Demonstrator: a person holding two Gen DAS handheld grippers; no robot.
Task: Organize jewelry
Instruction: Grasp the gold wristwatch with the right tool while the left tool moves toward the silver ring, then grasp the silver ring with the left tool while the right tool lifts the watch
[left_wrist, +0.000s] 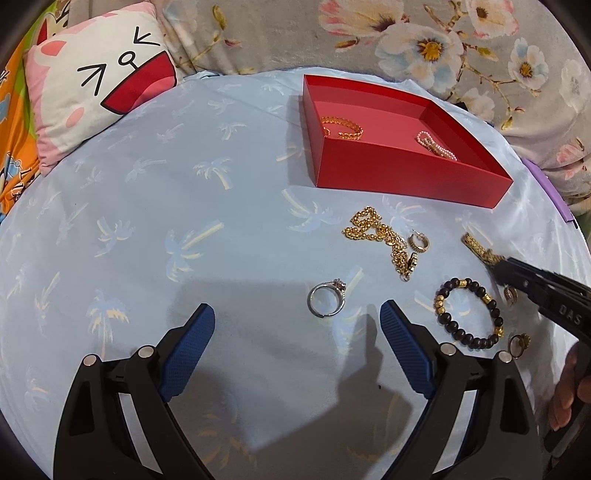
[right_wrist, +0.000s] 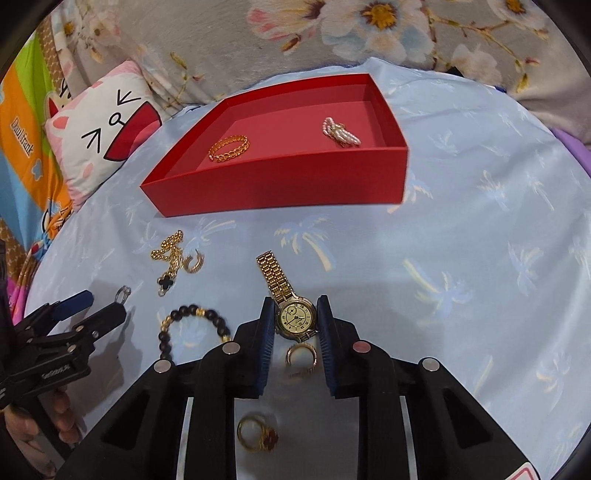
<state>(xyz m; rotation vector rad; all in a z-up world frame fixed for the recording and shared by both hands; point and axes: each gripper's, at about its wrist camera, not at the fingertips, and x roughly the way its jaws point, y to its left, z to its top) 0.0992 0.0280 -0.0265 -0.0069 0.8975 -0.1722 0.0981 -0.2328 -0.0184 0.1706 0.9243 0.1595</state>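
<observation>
1. Right wrist view, nearest the camera: a gold ring with a dark red flower top (right_wrist: 257, 434) lies on the pale blue palm-print cloth (right_wrist: 461, 258) at 6 o'clock, and a plain gold ring (right_wrist: 301, 357) lies just beyond it, between the gripper's arms.
2. The right gripper (right_wrist: 295, 317) is clenched on the gold watch (right_wrist: 294, 315): both blue pads press the sides of its case. The round cream dial faces up, and the gold link band runs away toward 11 o'clock, lying on the cloth.
3. At 9 o'clock of the watch lies a dark bead bracelet with gold beads (right_wrist: 184, 325); farther out, at 10 o'clock, a gold chain (right_wrist: 170, 254) with a hoop earring (right_wrist: 192, 264) touching it.
4. The left gripper (left_wrist: 297, 325) is released, jaws wide apart and holding nothing, above the cloth; a silver ring (left_wrist: 327, 301) lies just beyond it, between the fingertips.
5. Farthest, at 12 o'clock, the open red box (right_wrist: 280, 184) holds a gold bangle (right_wrist: 228, 147) on its left and a pearl bracelet (right_wrist: 340, 133) on its right, well apart.
</observation>
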